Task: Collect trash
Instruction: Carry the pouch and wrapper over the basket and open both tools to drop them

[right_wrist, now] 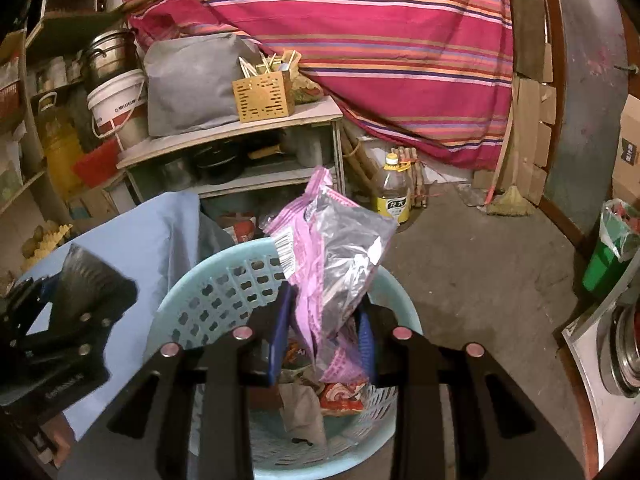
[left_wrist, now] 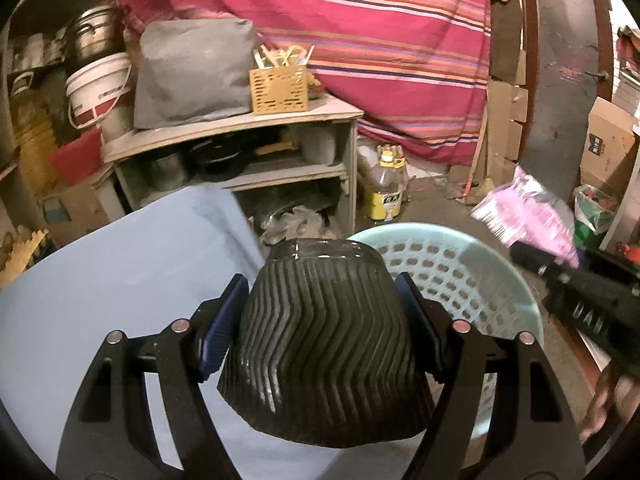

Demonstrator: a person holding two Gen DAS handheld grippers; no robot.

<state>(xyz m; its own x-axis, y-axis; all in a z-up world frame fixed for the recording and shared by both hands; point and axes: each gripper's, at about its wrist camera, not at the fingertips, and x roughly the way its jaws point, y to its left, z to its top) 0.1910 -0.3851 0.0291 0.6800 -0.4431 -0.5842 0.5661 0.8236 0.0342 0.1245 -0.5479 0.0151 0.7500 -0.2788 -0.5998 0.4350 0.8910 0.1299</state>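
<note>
My left gripper [left_wrist: 320, 320] is shut on a dark ribbed plastic cup [left_wrist: 324, 344], held over the edge of the blue table [left_wrist: 100, 280] beside the light blue perforated basket [left_wrist: 460, 280]. My right gripper [right_wrist: 324, 332] is shut on a pink and silver snack wrapper [right_wrist: 332, 248], held right above the basket [right_wrist: 224, 284]. Inside the basket lie other wrappers [right_wrist: 340, 396] and crumpled paper [right_wrist: 304, 412]. In the right wrist view the left gripper with the cup [right_wrist: 88, 280] shows at the left. The wrapper [left_wrist: 524, 212] and right gripper appear at the right of the left wrist view.
A wooden shelf [left_wrist: 240, 124] with pots, a grey bag [left_wrist: 192, 76] and a yellow utensil box [left_wrist: 280, 88] stands behind. An oil bottle [right_wrist: 394, 188] stands on the concrete floor. A striped red cloth [left_wrist: 380, 40] hangs behind. A green bin [right_wrist: 608, 256] is at the right.
</note>
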